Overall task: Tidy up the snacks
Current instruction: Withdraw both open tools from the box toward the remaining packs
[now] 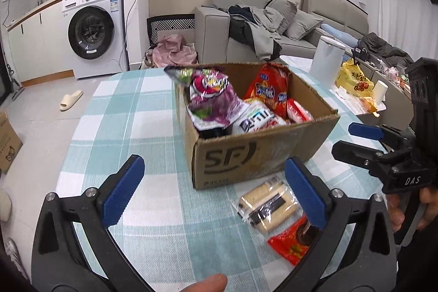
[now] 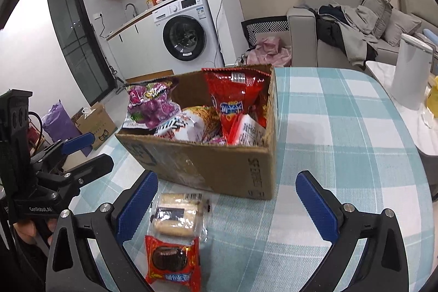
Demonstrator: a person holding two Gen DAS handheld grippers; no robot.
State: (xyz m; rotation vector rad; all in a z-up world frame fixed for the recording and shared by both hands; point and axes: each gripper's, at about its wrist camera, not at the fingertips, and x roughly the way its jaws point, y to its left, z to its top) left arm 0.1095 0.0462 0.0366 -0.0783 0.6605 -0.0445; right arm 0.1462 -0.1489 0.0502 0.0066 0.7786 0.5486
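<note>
Risk at this moment lay mainly with the two snacks not yet boxed. The cardboard box (image 2: 213, 163) stood on the checked tablecloth (image 2: 342, 127), already crowded: a purple bag (image 2: 153, 106) rode high over its left rim, a tall red bag (image 2: 232, 97) leaned against the far wall, and white packets filled the gap between. Just in front of the box lay a clear-wrapped wafer pack (image 2: 178, 212), and touching its near edge a small red cookie packet (image 2: 172, 262).

The right gripper (image 2: 227, 207) was released, jaws wide and empty, its left pad just beside the wafer pack. The left gripper (image 1: 216, 190) was likewise released and held nothing, its right pad overlapping the same two packets in its own view.

Hazards noted, as judgement only:
- Both grippers faced the same pair of packets; a joint reach could bring the fingers into collision or drag one packet along with the other.
- The wrappers looked thin and slick; a pinch on the film alone could slip, and a hard squeeze could crack the wafers.
- The two packets touched, so closing on one could catch the other's edge.
- The purple bag sat proud of the rim; adding items carelessly could tip it out onto the cloth.
- A push against the box wall could slide the light box across the fabric.
</note>
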